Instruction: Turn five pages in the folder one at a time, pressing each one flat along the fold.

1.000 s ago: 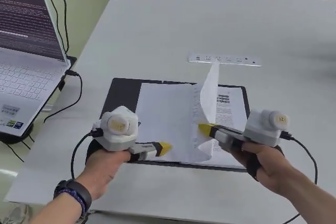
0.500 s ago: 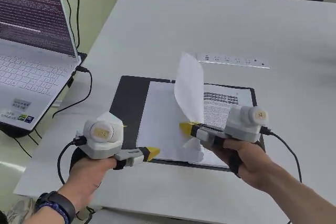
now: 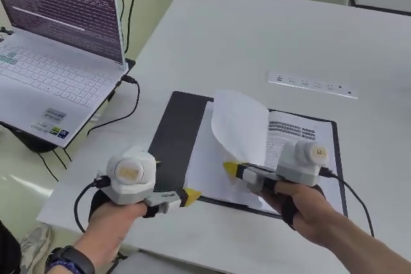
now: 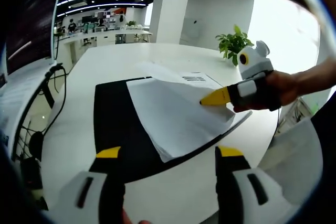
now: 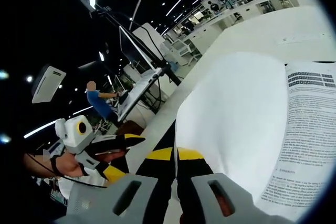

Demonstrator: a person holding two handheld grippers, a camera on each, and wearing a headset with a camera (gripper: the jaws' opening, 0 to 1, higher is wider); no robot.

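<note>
The folder (image 3: 172, 134) lies open on the white desk (image 3: 257, 30) just in front of the person. Its black cover is bare on the left and a printed sheet (image 3: 297, 138) shows on the right. Between them one page (image 3: 241, 123) stands up off the stack and curls over toward the left. The right gripper (image 3: 230, 169) has that page by its near bottom edge. In the right gripper view its yellow-tipped jaws are pressed together with the paper's edge pinched between them. The left gripper (image 3: 191, 195) hovers off the folder's near left corner, jaws spread and holding nothing, pointing right along the near edge.

What the next bit turns on, as I read it, is the fold. It seems to run from the near edge away from the person, hidden under the raised page. The page hangs roughly over that line, so it has to come down leftward, onto the white sheets (image 3: 209, 168) beside the black cover. The left gripper is on that landing side and nearer to it, so it looks better placed to press along the fold once the page lies flat.
</note>
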